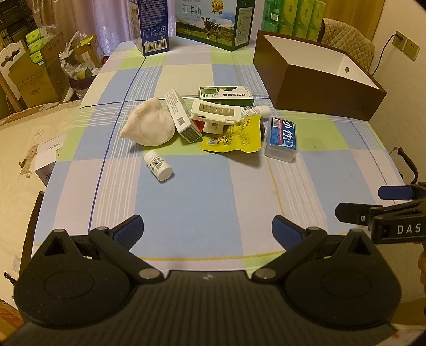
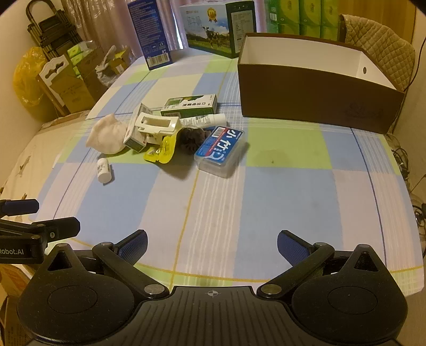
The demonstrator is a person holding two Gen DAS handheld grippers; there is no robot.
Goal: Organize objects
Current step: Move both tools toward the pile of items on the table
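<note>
A pile lies mid-table: a white cloth (image 1: 147,126) (image 2: 106,135), a small carton (image 1: 182,118), a white plastic holder (image 1: 215,113) (image 2: 157,125), a green box (image 1: 226,94) (image 2: 190,105), a yellow pouch (image 1: 234,137) (image 2: 162,150), a blue-labelled clear case (image 1: 282,138) (image 2: 221,149) and a white tube (image 2: 205,119). A white pill bottle (image 1: 158,165) (image 2: 103,169) lies apart in front. The brown, white-lined box (image 1: 319,79) (image 2: 314,87) stands at the back right, with nothing visible inside. My left gripper (image 1: 207,229) and right gripper (image 2: 211,246) hover open near the front edge, holding nothing.
Milk cartons (image 1: 213,21) (image 2: 218,29), a blue box (image 1: 153,26) and green packs (image 1: 293,16) line the table's far edge. Cardboard boxes (image 1: 40,69) stand on the floor at left, a padded chair (image 2: 378,45) behind the brown box. Checked tablecloth (image 1: 202,191) lies bare in front.
</note>
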